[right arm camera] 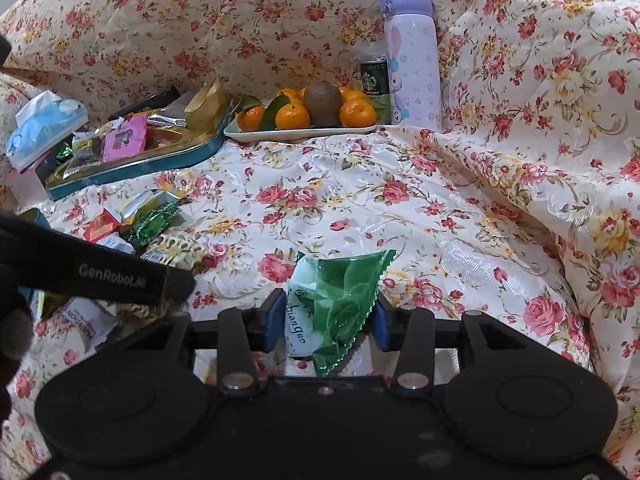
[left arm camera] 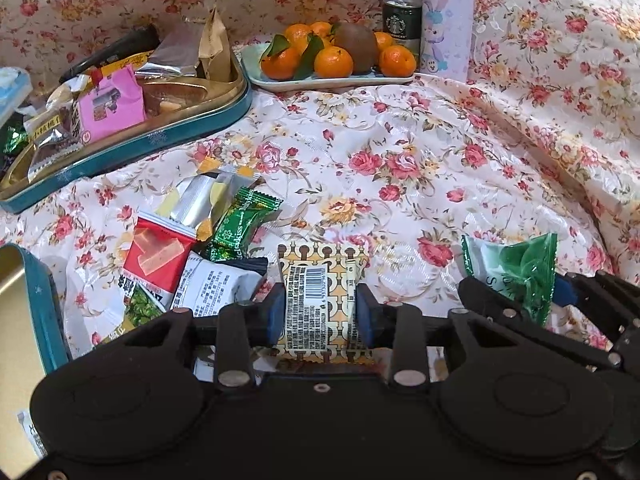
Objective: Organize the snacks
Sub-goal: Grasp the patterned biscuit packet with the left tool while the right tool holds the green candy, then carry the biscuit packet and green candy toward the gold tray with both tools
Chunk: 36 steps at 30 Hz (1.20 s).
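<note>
Grippers are both clamping snacks: left gripper [left arm camera: 320, 314] is pinching the yellow patterned packet [left arm camera: 318, 300], right gripper [right arm camera: 325, 322] the green packet [right arm camera: 336, 300], lifted for sorting (probably into the teal tin [left arm camera: 132, 148] at 10 o'clock).

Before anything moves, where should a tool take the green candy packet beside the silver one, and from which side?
Grip the green candy packet across its puffed middle, coming from above. It lies tilted on the other snacks, and its crimped ends are thin and slippery. The open floral cloth on its right leaves room for a finger; I would avoid the crowded left side.
</note>
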Each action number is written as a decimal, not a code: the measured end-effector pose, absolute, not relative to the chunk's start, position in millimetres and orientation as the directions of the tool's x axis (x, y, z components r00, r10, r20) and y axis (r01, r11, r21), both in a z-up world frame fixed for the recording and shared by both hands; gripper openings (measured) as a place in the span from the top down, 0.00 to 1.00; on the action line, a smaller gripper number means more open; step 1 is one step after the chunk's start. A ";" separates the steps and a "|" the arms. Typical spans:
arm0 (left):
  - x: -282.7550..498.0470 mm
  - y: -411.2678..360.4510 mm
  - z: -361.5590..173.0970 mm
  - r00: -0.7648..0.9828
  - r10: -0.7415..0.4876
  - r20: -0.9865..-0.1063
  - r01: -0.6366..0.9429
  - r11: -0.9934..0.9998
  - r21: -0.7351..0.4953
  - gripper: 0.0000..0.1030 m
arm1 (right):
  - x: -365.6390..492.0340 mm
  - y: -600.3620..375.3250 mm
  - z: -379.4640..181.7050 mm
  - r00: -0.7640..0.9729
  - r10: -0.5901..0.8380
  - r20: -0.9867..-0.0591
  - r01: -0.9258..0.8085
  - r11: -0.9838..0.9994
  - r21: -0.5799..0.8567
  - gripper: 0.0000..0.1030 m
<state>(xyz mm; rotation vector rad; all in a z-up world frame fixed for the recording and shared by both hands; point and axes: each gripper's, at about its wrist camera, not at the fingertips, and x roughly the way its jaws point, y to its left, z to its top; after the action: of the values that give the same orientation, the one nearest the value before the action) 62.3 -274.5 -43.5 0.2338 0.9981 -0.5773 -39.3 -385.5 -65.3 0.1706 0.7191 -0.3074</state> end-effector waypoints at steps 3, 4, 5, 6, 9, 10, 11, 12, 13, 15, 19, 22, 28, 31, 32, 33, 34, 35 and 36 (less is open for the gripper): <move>58.9 -269.4 -40.7 0.393 -0.357 -0.847 0.540 0.835 -0.102 0.59 | -41.2 -384.1 -64.1 0.705 -0.223 -0.673 0.332 0.943 0.035 0.59; 56.5 -268.2 -39.8 0.391 -0.357 -0.848 0.537 0.837 -0.105 0.59 | -43.1 -384.4 -63.3 0.703 -0.221 -0.676 0.334 0.942 0.040 0.59; 52.9 -266.4 -38.3 0.393 -0.356 -0.848 0.536 0.838 -0.104 0.59 | -45.1 -384.7 -62.5 0.700 -0.217 -0.681 0.337 0.940 0.046 0.59; 48.6 -264.7 -36.7 0.398 -0.353 -0.847 0.536 0.839 -0.098 0.59 | -47.7 -384.8 -61.8 0.697 -0.214 -0.684 0.340 0.939 0.053 0.59; 34.2 -257.0 -31.6 0.400 -0.351 -0.847 0.534 0.840 -0.095 0.59 | -58.8 -383.1 -57.8 0.693 -0.202 -0.692 0.348 0.935 0.075 0.60; 30.3 -254.1 -30.1 0.397 -0.352 -0.847 0.534 0.839 -0.099 0.59 | -63.5 -380.9 -56.2 0.693 -0.201 -0.692 0.348 0.934 0.077 0.60; 25.3 -251.0 -28.6 0.394 -0.353 -0.849 0.534 0.839 -0.101 0.59 | -67.6 -379.0 -54.4 0.693 -0.200 -0.692 0.347 0.935 0.078 0.60; 19.7 -247.4 -26.9 0.395 -0.352 -0.849 0.534 0.840 -0.101 0.59 | -72.8 -376.0 -52.2 0.694 -0.200 -0.692 0.346 0.935 0.077 0.60; 14.3 -243.8 -25.3 0.396 -0.352 -0.848 0.533 0.840 -0.099 0.59 | -77.6 -373.5 -50.4 0.695 -0.198 -0.691 0.343 0.936 0.077 0.60; 3.0 -235.0 -21.7 0.399 -0.354 -0.846 0.532 0.841 -0.101 0.59 | -87.8 -367.6 -46.7 0.696 -0.189 -0.693 0.333 0.940 0.079 0.60; -17.4 -214.5 -18.2 0.396 -0.342 -0.852 0.510 0.854 -0.105 0.59 | -110.1 -353.2 -40.0 0.694 -0.156 -0.703 0.308 0.947 0.095 0.60; -32.2 -197.3 -16.7 0.395 -0.336 -0.855 0.492 0.863 -0.112 0.59 | -126.6 -339.1 -35.8 0.691 -0.125 -0.712 0.284 0.953 0.108 0.60; -58.4 -164.1 -17.1 0.422 -0.301 -0.855 0.443 0.891 -0.095 0.59 | -153.0 -310.0 -36.2 0.667 -0.069 -0.742 0.221 0.969 0.108 0.60; -68.3 -146.6 -19.0 0.429 -0.282 -0.858 0.411 0.907 -0.092 0.59 | -162.1 -294.5 -38.4 0.650 -0.039 -0.759 0.185 0.977 0.108 0.60; -71.0 -141.2 -20.0 0.430 -0.277 -0.859 0.400 0.912 -0.094 0.59 | -164.0 -289.9 -39.3 0.645 -0.030 -0.764 0.174 0.979 0.108 0.60; -73.9 -134.9 -21.2 0.430 -0.271 -0.861 0.384 0.918 -0.098 0.59 | -165.7 -285.5 -40.2 0.640 -0.022 -0.768 0.164 0.980 0.109 0.60; -76.2 -129.1 -22.3 0.429 -0.266 -0.863 0.368 0.924 -0.102 0.59 | -167.5 -281.0 -40.5 0.636 -0.011 -0.772 0.153 0.982 0.112 0.60; -78.5 -122.7 -23.6 0.429 -0.260 -0.865 0.350 0.931 -0.106 0.59 | -169.0 -275.7 -40.6 0.631 0.002 -0.776 0.139 0.983 0.116 0.60; -80.8 -116.3 -24.6 0.430 -0.253 -0.867 0.333 0.937 -0.108 0.59 | -169.9 -270.6 -40.6 0.627 0.016 -0.779 0.124 0.985 0.120 0.60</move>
<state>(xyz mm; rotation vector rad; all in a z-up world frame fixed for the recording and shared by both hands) -80.8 -116.3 -24.6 0.0837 1.0656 -0.3655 -169.9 -270.6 -40.6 0.1683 0.8921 -0.0627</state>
